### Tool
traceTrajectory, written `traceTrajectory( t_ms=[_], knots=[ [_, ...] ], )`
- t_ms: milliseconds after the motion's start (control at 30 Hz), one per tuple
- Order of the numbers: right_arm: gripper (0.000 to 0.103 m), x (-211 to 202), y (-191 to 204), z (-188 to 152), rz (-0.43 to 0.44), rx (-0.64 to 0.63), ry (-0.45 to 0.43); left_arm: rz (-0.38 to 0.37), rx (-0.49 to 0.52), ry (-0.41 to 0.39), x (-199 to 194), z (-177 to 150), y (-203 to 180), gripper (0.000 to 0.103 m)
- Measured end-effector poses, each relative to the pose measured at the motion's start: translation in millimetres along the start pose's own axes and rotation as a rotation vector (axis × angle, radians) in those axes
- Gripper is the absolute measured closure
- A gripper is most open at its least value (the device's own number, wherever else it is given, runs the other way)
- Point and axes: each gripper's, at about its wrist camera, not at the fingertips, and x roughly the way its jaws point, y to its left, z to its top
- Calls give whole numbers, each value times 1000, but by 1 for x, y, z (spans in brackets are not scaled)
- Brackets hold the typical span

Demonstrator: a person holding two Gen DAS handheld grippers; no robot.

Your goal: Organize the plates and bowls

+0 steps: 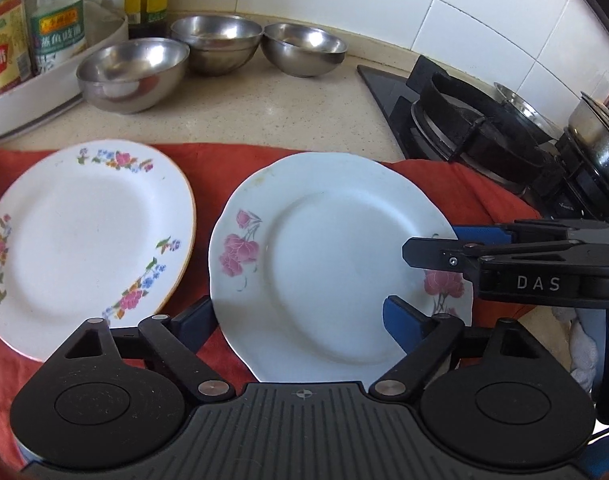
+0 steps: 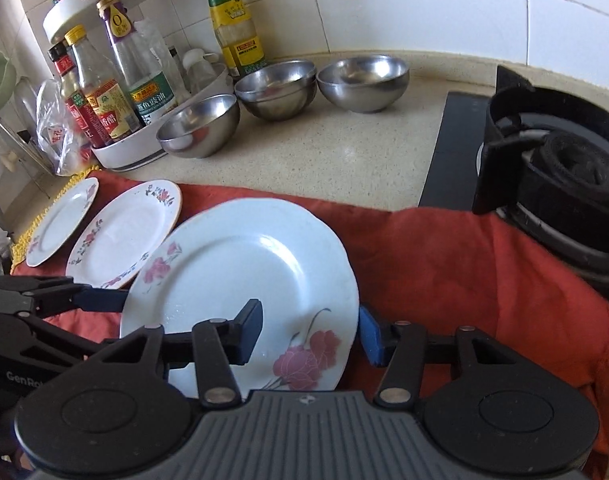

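A pale blue plate (image 1: 336, 264) with pink roses lies on a red cloth (image 1: 208, 160); it also shows in the right wrist view (image 2: 240, 276). My left gripper (image 1: 300, 324) is open, its jaws astride the plate's near left rim. My right gripper (image 2: 310, 336) is open astride the plate's right rim; it shows in the left wrist view (image 1: 444, 240). A white flowered plate (image 1: 84, 236) lies left of it, also seen in the right wrist view (image 2: 124, 236). A third small plate (image 2: 60, 224) lies farthest left. Three steel bowls (image 1: 132, 72) (image 1: 216, 42) (image 1: 304, 48) stand behind on the counter.
A white rack (image 2: 116, 156) with sauce bottles (image 2: 100, 92) stands at the back left. A black gas stove (image 2: 552, 168) with a pan support is on the right, with a steel pot (image 1: 600, 136) on its far burner. White tiled wall runs behind.
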Motion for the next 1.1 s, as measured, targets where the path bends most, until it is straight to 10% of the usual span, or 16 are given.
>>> traceTrajectory(
  t_ms=[800, 1100],
  knots=[
    [51, 10, -7, 23, 46, -47, 137, 20, -52, 63, 9, 13, -2, 10],
    [51, 5, 14, 59, 38, -157, 6, 40, -45, -20, -12, 20, 18, 12]
  ],
)
